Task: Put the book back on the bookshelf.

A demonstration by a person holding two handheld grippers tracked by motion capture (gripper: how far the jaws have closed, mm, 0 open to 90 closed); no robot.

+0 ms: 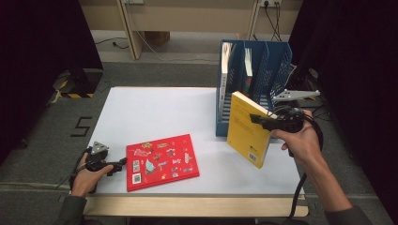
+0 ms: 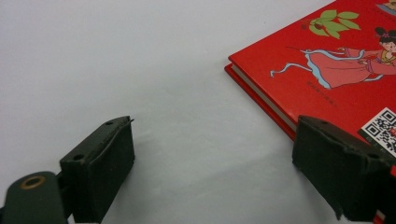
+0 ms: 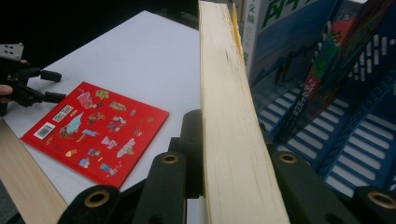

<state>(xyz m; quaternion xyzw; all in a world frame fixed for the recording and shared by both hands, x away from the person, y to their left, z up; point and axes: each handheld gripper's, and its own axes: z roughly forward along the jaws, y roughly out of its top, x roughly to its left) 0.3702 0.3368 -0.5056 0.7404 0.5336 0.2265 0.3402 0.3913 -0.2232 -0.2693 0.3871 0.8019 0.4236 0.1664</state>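
Left gripper (image 1: 123, 162): it rests low on the white table (image 1: 155, 112), jaws apart with nothing between them, just beside the left edge of the red book.
Red book: the flat red hardcover book (image 1: 162, 161) lies on the table near the front edge; its cover has small cartoon figures, a green leaf sprig, a QR code (image 2: 382, 130) and a barcode; the small writing is too fine to read.
Yellow book: the yellow paperback book (image 1: 246, 129) is held tilted above the table, in front of the blue plastic file rack (image 1: 272, 65); a barcode sits at its lower corner.
Right gripper (image 1: 257, 119): jaws clamped on the yellow book's page edge.
File rack: two books stand inside; one spine shows the character "文".
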